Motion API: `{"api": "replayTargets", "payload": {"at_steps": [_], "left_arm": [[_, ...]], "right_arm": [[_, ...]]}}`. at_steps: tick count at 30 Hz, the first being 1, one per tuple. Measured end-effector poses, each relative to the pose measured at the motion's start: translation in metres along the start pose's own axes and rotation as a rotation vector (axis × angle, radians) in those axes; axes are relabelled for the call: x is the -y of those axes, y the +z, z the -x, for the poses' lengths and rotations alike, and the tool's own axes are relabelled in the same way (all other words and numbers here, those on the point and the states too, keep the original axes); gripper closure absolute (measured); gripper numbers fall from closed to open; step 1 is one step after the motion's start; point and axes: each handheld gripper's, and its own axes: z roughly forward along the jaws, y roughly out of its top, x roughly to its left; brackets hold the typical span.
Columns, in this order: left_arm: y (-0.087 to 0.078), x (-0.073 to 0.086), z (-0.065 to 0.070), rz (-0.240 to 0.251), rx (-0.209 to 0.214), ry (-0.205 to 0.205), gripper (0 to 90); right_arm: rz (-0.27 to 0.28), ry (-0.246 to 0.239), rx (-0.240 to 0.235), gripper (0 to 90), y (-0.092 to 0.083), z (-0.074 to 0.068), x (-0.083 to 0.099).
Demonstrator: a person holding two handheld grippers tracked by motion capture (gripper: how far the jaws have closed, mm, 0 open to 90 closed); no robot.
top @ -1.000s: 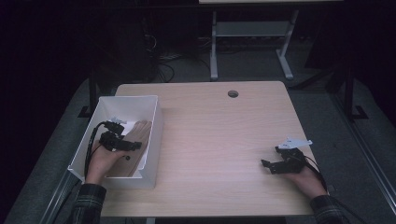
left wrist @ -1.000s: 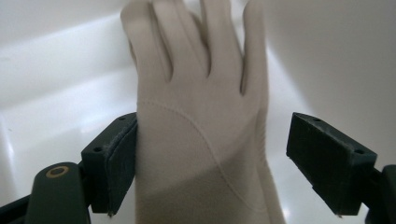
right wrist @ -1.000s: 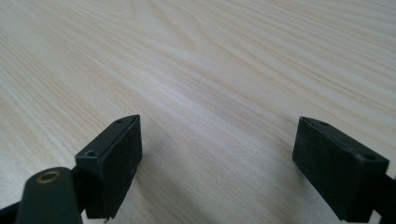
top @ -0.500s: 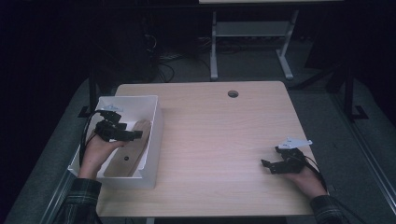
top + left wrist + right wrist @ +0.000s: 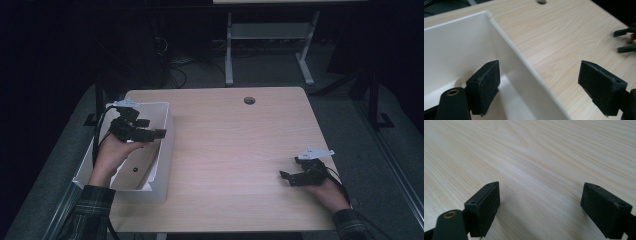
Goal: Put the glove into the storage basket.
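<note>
- the left gripper (image 5: pixel 159 133) is hanging over the white bin (image 5: pixel 166 131), right above its side wall.
- its jaws are standing wide apart and holding nothing.
- in the left gripper view, one pad (image 5: pixel 489 80) is sitting inside the bin (image 5: pixel 506 53) and the other pad is out over the table (image 5: pixel 564 37), so the wall is running between them.
- if the job is to grab the bin, this looks like a good spot: go down until the pads are on both sides of the wall, then squeeze slowly.
- keep the wall in the middle of the jaws, so one pad is not bumping the rim first.
- the bin looks light and may tip, so pull gently and stay low.
- the right gripper (image 5: pixel 287 177) is resting far off to the side on the table (image 5: pixel 240 150), its jaws also wide apart with bare wood (image 5: pixel 544 157) between them.
- it is not helping now; it could hold the bin steady if needed.
</note>
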Motion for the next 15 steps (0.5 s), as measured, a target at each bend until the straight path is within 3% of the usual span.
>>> {"api": "replayTargets", "payload": {"at_steps": [15], "left_arm": [[0.035,-0.027,0.059,0.029,0.081,0.07,17.4]], "right_arm": [[0.001,-0.005,-0.003,14.8,0.0,0.0,0.0]]}}
